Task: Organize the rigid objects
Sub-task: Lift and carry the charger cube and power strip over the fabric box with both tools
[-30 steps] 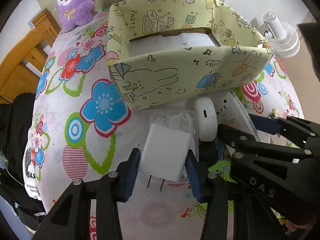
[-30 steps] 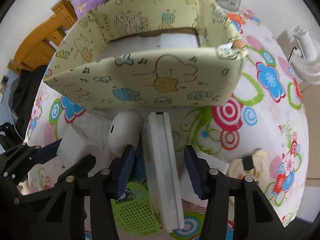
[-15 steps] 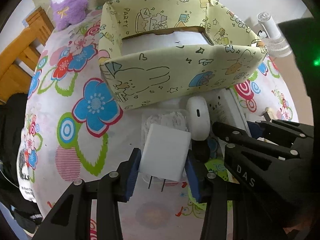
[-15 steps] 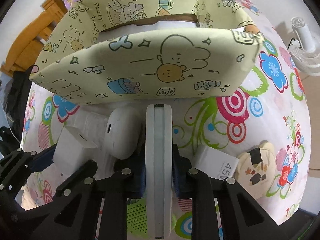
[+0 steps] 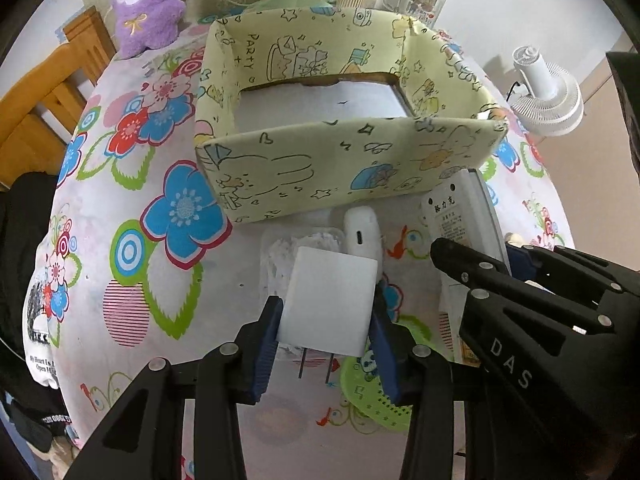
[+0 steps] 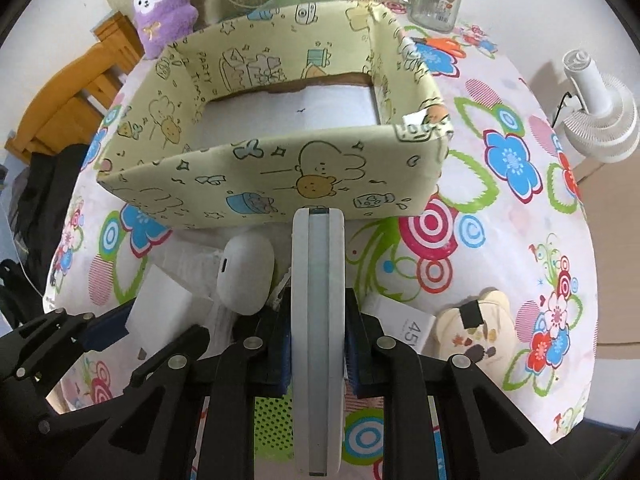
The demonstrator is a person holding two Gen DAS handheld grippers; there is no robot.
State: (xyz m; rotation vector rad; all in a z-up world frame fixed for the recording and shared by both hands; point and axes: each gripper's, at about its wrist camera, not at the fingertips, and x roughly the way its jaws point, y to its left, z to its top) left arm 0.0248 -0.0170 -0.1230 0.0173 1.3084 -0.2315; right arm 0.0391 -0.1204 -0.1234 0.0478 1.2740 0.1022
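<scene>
The right claw (image 6: 316, 344) is now pressed together on the flat white remote (image 6: 318, 320), held on edge between its blue pads; 1 second ago those pads stood spread on either side of it. The remote now sits higher against the yellow box (image 6: 280, 168), its far end just short of the near wall, where before it lay lower and tilted. The left claw (image 5: 326, 332) still pinches the white charger (image 5: 330, 300), prongs pointing down toward the flowered cloth (image 5: 120, 320), much as before. Ahead of the left claw, the white earbud case (image 5: 362, 232) lies unmoved just before the box wall, beside a clear plastic tray (image 5: 280, 248). From the left view, the right claw (image 5: 520, 276) now carries the remote (image 5: 460, 216) up at the box's right corner.
</scene>
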